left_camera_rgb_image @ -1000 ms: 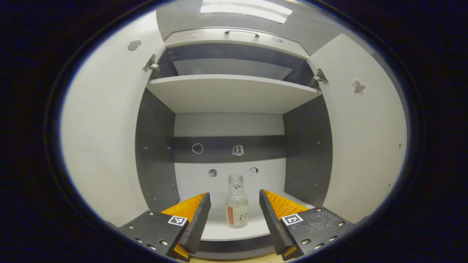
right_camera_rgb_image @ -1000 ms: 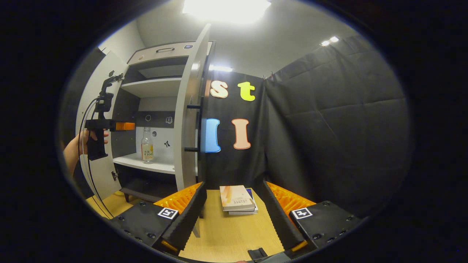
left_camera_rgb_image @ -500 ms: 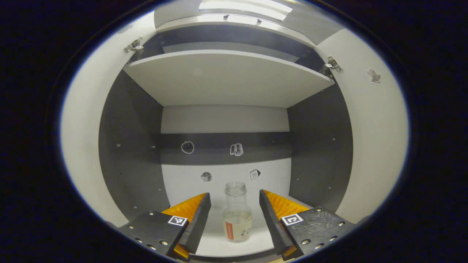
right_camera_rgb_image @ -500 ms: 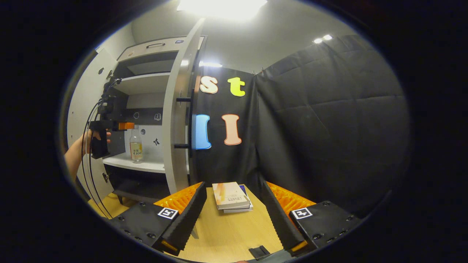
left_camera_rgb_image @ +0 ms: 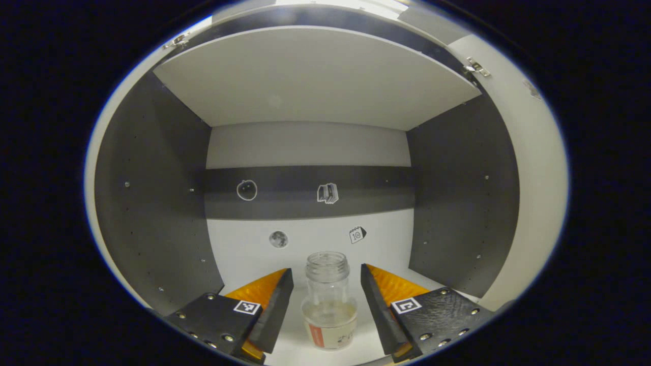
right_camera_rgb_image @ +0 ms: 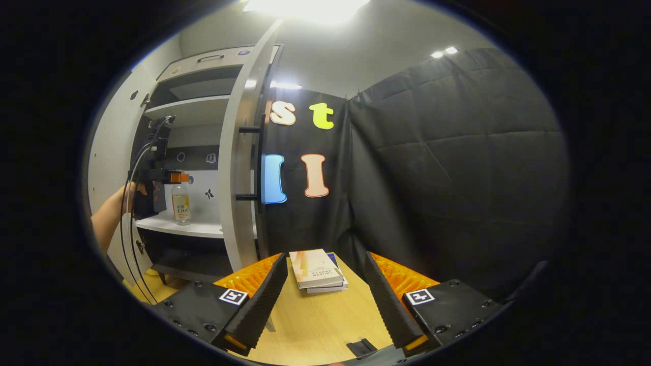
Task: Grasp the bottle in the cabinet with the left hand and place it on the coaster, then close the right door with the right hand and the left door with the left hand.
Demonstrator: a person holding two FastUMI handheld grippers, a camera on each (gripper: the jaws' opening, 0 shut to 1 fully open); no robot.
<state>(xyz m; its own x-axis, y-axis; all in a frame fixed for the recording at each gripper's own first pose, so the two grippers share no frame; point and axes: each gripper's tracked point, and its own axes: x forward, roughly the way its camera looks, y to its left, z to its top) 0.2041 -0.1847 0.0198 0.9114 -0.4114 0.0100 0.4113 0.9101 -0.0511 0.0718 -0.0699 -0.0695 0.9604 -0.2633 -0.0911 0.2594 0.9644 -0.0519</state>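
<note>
The left gripper (left_camera_rgb_image: 325,300) has two wedge-shaped fingers with ribbed inner faces, set on black blocks dotted with silver screws; each block carries a small square black-and-white marker near its inner top corner. The right gripper (right_camera_rgb_image: 325,300) is built alike, with dark screws. At nine o'clock in the right gripper view, a bare forearm and hand (right_camera_rgb_image: 124,195) grip a black handle trailing looped black cables.

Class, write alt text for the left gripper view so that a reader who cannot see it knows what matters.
A clear glass bottle with no cap stands upright on the white cabinet shelf, between the two spread fingers of the left claw, which do not touch it. Behind it, small stickers dot the back wall under an upper shelf.
</note>
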